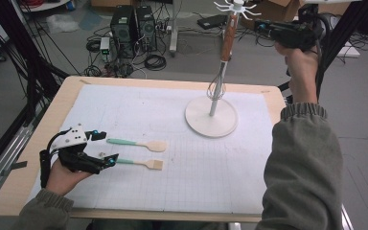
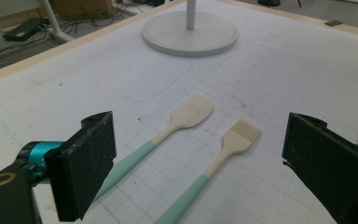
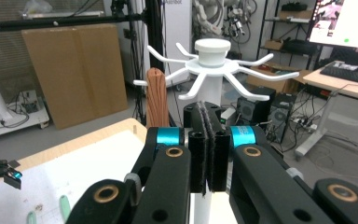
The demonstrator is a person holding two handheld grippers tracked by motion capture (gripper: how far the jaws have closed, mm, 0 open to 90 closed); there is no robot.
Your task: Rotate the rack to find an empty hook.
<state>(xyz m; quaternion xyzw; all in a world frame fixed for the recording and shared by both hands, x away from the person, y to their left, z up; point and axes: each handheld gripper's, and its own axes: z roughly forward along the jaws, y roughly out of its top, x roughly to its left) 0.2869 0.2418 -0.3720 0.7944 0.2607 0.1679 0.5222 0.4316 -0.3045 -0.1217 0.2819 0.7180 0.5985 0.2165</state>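
Note:
A whisk (image 1: 228, 40) with a wooden handle hangs upright on a white hook rack (image 1: 212, 122) at the table's far right. My right gripper (image 1: 263, 25) is raised beside the rack's top, just right of the whisk handle (image 3: 157, 98). Its jaws are pressed together, shut (image 3: 208, 140), with nothing between them. On the left of the mat lie a teal-handled spatula (image 1: 141, 143) and a teal-handled brush (image 1: 143, 163), side by side. My left gripper (image 1: 108, 146) rests at their handle ends, open (image 2: 205, 163), with the spatula (image 2: 186, 116) and brush (image 2: 237, 137) ahead of its jaws.
A white gridded mat (image 1: 172, 182) covers the wooden table. Computer towers (image 1: 133, 26), cables and cardboard boxes stand on the floor beyond the far edge. Black frame poles (image 1: 24, 57) run along the left side.

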